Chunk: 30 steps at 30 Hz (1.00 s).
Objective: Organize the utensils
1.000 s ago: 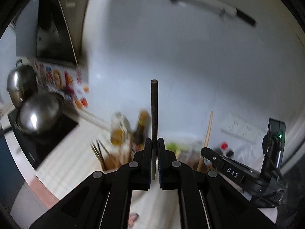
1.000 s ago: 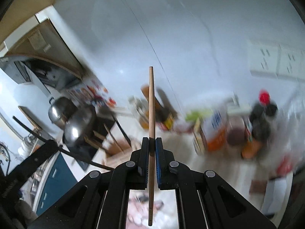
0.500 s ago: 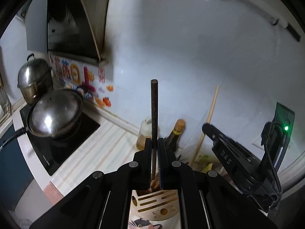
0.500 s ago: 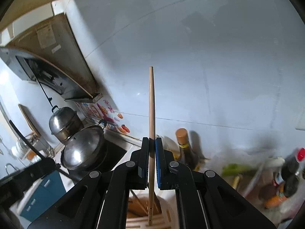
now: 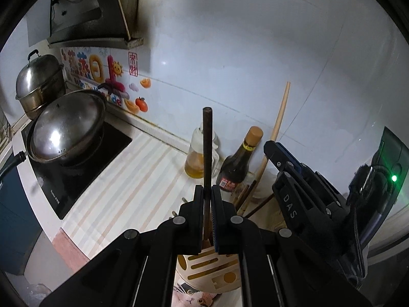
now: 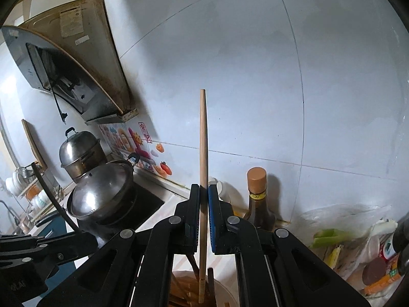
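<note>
My left gripper (image 5: 207, 194) is shut on a dark chopstick (image 5: 207, 143) that stands upright, its lower end above the beige slotted utensil holder (image 5: 209, 268). My right gripper (image 6: 203, 192) is shut on a light wooden chopstick (image 6: 203, 140), also upright, its lower end down inside the round holder (image 6: 222, 291) among several dark chopsticks (image 6: 193, 263). In the left wrist view the right gripper (image 5: 272, 151) sits to the right, with the light chopstick (image 5: 278, 120) rising from it.
A brown sauce bottle (image 5: 239, 163) and an oil bottle (image 5: 196, 161) stand against the wall behind the holder. A lidded wok (image 5: 66, 130) sits on the black cooktop (image 5: 84, 163) at left, a steel pot (image 5: 38, 81) behind it. Bagged groceries (image 6: 358, 240) lie at right.
Both grippers have swung over the utensil holder and lowered, each still holding its chopstick. The light chopstick's tip has gone down into the holder.
</note>
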{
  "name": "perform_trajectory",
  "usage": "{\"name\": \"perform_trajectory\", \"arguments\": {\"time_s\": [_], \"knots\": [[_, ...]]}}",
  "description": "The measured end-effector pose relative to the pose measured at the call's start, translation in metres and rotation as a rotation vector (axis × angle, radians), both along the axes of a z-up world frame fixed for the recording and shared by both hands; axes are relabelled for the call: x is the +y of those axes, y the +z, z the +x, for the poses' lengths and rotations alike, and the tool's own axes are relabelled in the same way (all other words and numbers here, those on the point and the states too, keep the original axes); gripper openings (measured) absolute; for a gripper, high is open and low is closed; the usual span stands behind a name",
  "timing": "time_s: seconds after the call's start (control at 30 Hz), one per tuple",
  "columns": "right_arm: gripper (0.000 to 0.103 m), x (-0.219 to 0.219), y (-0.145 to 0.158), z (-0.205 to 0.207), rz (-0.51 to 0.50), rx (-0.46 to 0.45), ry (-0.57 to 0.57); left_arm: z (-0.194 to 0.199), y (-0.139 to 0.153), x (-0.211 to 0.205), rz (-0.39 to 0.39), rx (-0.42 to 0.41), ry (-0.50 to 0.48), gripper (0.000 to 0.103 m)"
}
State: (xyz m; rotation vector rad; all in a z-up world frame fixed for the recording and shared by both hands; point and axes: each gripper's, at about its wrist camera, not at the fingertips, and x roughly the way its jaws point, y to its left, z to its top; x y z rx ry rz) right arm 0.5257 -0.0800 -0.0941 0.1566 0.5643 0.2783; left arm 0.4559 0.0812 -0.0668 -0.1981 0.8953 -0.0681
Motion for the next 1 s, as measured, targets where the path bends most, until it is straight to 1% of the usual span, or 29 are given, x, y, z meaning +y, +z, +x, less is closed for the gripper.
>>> {"name": "perform_trajectory", "arguments": {"time_s": [0.1, 0.2, 0.23, 0.33, 0.37, 0.4, 0.43, 0.47, 0.5, 0.53, 0.6, 0.63, 0.67, 0.7, 0.73, 0.77, 0.8, 0.83, 0.87, 0.93, 1.0], "knots": [[0.006, -0.002, -0.005, -0.004, -0.009, 0.014, 0.018, -0.001, -0.003, 0.001, -0.012, 0.020, 0.002, 0.003], [0.007, -0.004, -0.009, -0.005, -0.020, 0.056, 0.054, -0.004, 0.000, 0.003, -0.015, 0.017, 0.022, 0.006], [0.007, -0.006, -0.010, -0.006, -0.015, 0.081, 0.070, -0.006, 0.002, 0.003, -0.013, 0.016, 0.028, 0.006], [0.009, -0.014, -0.008, -0.013, -0.017, 0.118, 0.081, -0.012, 0.007, 0.003, 0.007, 0.015, 0.044, 0.008], [0.014, -0.016, -0.007, -0.015, -0.015, 0.123, 0.088, -0.016, 0.008, 0.002, 0.023, 0.013, 0.051, 0.008], [0.024, -0.019, -0.005, -0.019, -0.019, 0.129, 0.089, -0.020, 0.010, 0.002, 0.034, 0.006, 0.057, 0.008], [0.029, -0.023, -0.003, -0.024, -0.020, 0.136, 0.093, -0.025, 0.012, 0.002, 0.053, -0.003, 0.068, 0.009], [0.037, -0.026, -0.001, -0.029, -0.018, 0.143, 0.096, -0.030, 0.013, 0.002, 0.072, -0.006, 0.079, 0.012], [0.044, -0.029, 0.000, -0.034, -0.025, 0.151, 0.092, -0.035, 0.013, 0.002, 0.084, -0.006, 0.088, 0.027], [0.046, -0.033, 0.002, -0.041, -0.029, 0.161, 0.090, -0.040, 0.012, 0.003, 0.093, -0.006, 0.097, 0.057], [0.058, -0.038, 0.002, -0.055, -0.057, 0.185, 0.078, -0.053, 0.010, 0.006, 0.110, -0.019, 0.135, 0.089], [0.061, -0.041, 0.001, -0.060, -0.062, 0.193, 0.077, -0.061, 0.009, 0.008, 0.115, -0.034, 0.149, 0.089], [0.067, -0.043, -0.001, -0.067, -0.076, 0.202, 0.072, -0.069, 0.006, 0.009, 0.123, -0.041, 0.160, 0.089], [0.071, -0.045, -0.003, -0.073, -0.097, 0.213, 0.064, -0.074, 0.004, 0.010, 0.129, -0.041, 0.165, 0.090], [0.078, -0.047, -0.005, -0.081, -0.110, 0.223, 0.062, -0.079, 0.000, 0.010, 0.140, -0.042, 0.170, 0.090], [0.085, -0.049, -0.008, -0.087, -0.128, 0.232, 0.054, -0.086, -0.004, 0.008, 0.161, -0.045, 0.177, 0.092], [0.092, -0.049, -0.011, -0.094, -0.150, 0.240, 0.045, -0.091, -0.008, 0.006, 0.180, -0.047, 0.182, 0.100], [0.096, -0.050, -0.014, -0.101, -0.169, 0.247, 0.043, -0.098, -0.012, 0.004, 0.205, -0.050, 0.188, 0.103], [0.102, -0.051, -0.017, -0.107, -0.191, 0.255, 0.036, -0.102, -0.016, 0.002, 0.221, -0.051, 0.192, 0.103], [0.102, -0.052, -0.020, -0.118, -0.226, 0.262, 0.025, -0.114, -0.021, -0.004, 0.252, -0.050, 0.206, 0.103], [0.103, -0.054, -0.020, -0.131, -0.254, 0.260, 0.019, -0.124, -0.024, -0.007, 0.252, -0.051, 0.212, 0.103]]}}
